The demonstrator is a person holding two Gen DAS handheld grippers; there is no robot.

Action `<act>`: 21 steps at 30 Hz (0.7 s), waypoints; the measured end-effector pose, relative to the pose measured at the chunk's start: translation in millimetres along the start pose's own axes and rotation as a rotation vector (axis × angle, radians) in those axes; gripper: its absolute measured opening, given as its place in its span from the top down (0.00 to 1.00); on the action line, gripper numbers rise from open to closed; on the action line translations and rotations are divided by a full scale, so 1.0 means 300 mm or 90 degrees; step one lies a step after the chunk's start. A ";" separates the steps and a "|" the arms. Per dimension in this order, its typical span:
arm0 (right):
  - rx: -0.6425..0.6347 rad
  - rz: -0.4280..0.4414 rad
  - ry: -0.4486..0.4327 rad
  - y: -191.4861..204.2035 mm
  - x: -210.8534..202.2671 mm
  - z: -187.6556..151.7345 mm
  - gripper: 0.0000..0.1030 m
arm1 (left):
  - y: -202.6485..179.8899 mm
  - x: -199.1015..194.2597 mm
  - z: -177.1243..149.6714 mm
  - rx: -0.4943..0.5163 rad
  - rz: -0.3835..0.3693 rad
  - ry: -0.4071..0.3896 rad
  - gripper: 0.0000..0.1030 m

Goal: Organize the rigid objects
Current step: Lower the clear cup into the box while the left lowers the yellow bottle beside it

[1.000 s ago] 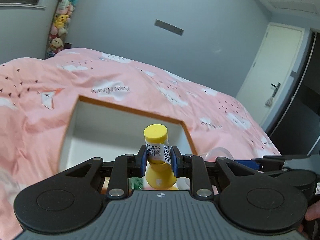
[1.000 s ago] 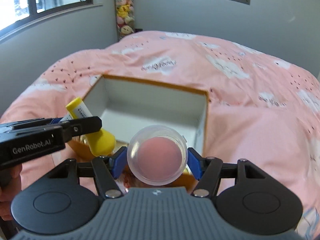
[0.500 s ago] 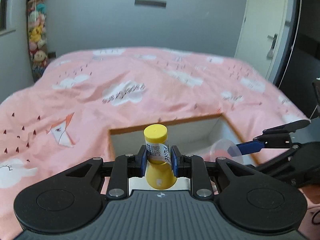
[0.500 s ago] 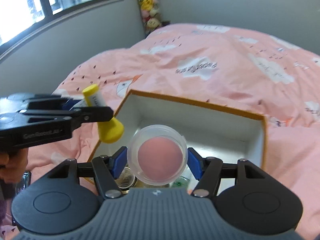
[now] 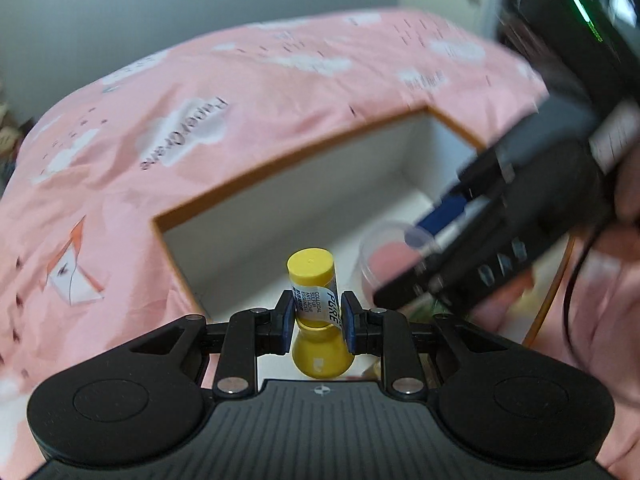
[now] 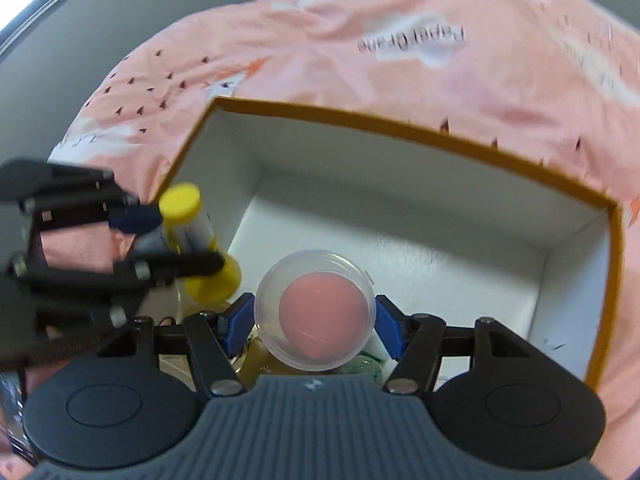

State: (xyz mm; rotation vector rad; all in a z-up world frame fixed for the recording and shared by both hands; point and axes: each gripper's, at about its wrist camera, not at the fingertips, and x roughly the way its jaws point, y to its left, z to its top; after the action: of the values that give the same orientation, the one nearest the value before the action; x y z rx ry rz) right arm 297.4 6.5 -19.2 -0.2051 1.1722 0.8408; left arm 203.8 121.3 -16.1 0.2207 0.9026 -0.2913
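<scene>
My left gripper (image 5: 316,316) is shut on a yellow bottle (image 5: 314,280) with a white label, held upright over the near left corner of an open white box with an orange rim (image 5: 280,164). It also shows in the right wrist view (image 6: 192,236). My right gripper (image 6: 316,320) is shut on a clear round jar with pink contents (image 6: 316,308), held above the box's (image 6: 420,128) near end. In the left wrist view the jar (image 5: 384,256) hangs inside the box at the right.
The box sits on a bed with a pink cloud-print cover (image 5: 200,112). Several small items, one green (image 6: 364,368) and one yellowish (image 6: 256,360), lie at the box's near end under my right gripper. Grey walls stand behind the bed.
Both grippers have moved forward and down over the box with their loads. The box interior now fills more of both views. The frames are blurred by motion.
</scene>
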 end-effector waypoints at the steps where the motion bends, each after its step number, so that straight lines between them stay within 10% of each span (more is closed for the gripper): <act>1: 0.013 0.005 0.006 -0.009 0.010 0.005 0.38 | -0.011 0.018 0.002 0.025 0.005 0.015 0.74; 21: 0.100 0.050 0.068 -0.014 0.127 0.039 0.38 | -0.087 0.146 -0.005 0.236 0.049 0.165 0.68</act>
State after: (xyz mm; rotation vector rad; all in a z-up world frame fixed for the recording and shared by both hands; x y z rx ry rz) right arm 313.7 28.2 -48.8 -0.0763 1.3481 0.8092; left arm 219.5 90.5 -53.6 0.6459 1.0898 -0.3637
